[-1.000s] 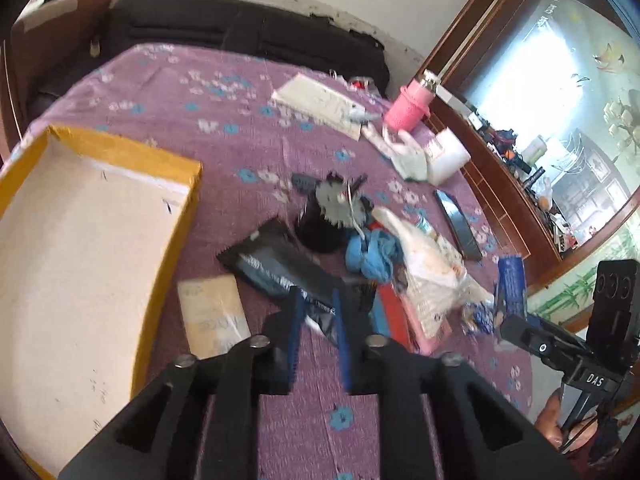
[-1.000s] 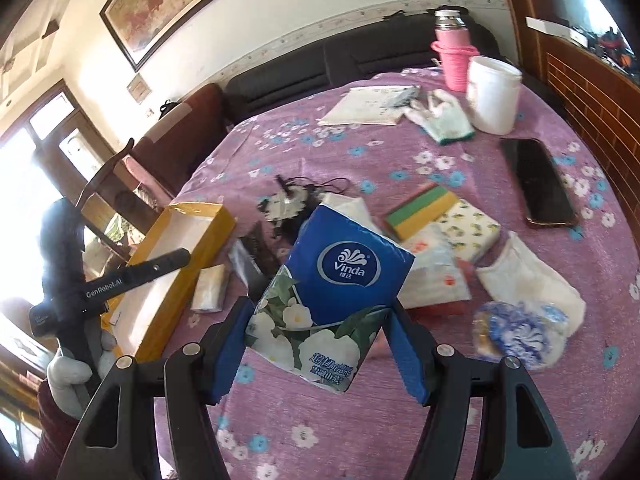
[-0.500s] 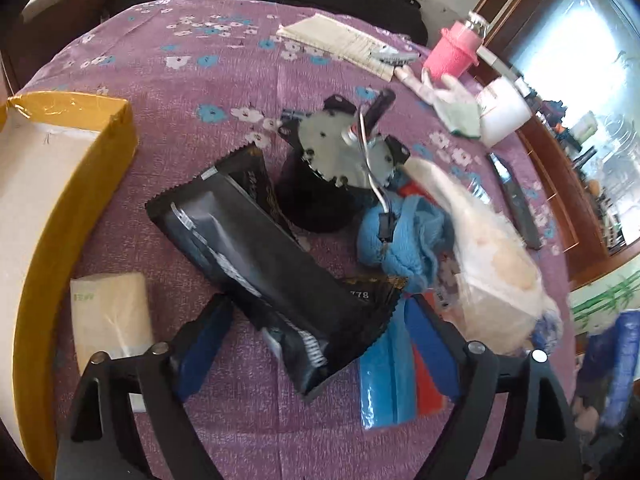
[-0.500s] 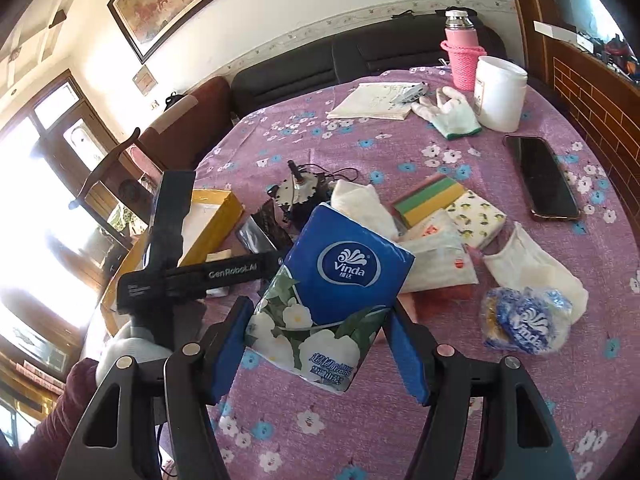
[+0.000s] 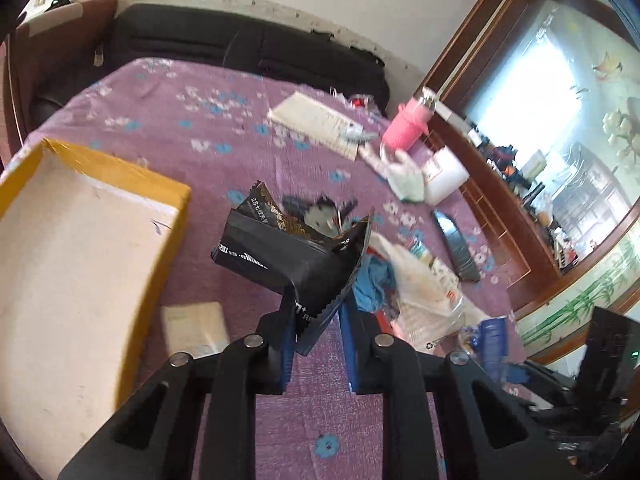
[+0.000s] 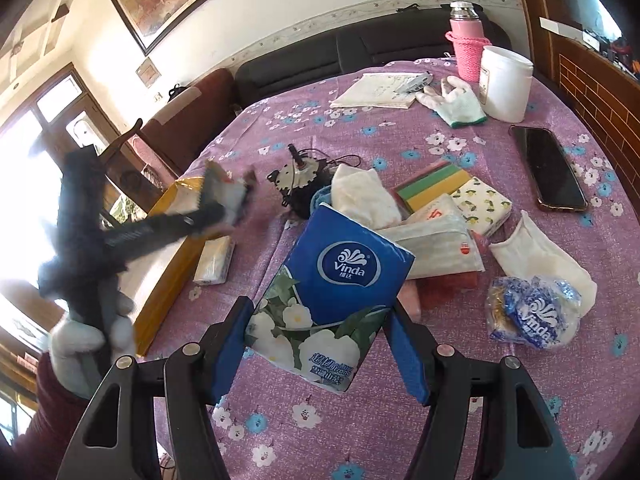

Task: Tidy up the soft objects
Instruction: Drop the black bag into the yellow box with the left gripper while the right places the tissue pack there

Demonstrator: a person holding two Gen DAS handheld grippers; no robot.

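Observation:
My left gripper (image 5: 318, 332) is shut on a black foil packet (image 5: 288, 256) and holds it up above the purple flowered tablecloth, right of the yellow cardboard box (image 5: 100, 184). My right gripper (image 6: 320, 344) is shut on a blue Vinda tissue pack (image 6: 336, 300) and holds it above the cloth. The left gripper with the packet (image 6: 224, 192) shows blurred in the right wrist view, over the box (image 6: 172, 264). A small tissue pack (image 5: 196, 328) lies beside the box. Masks (image 6: 436, 248), sponges (image 6: 432, 184) and a white pouch (image 6: 540, 260) lie in the pile.
A black motor with wires (image 6: 300, 184), a phone (image 6: 548, 168), a white jar (image 6: 504, 84), a pink flask (image 6: 466, 48), gloves (image 6: 456, 104) and a notepad (image 6: 380, 90) sit further back. A crumpled Vinda wrapper (image 6: 536, 312) lies right. A sofa stands behind the table.
My left gripper has closed on the black foil packet and lifted it off the cloth, moving up and towards the box. The right gripper still holds the tissue pack in place.

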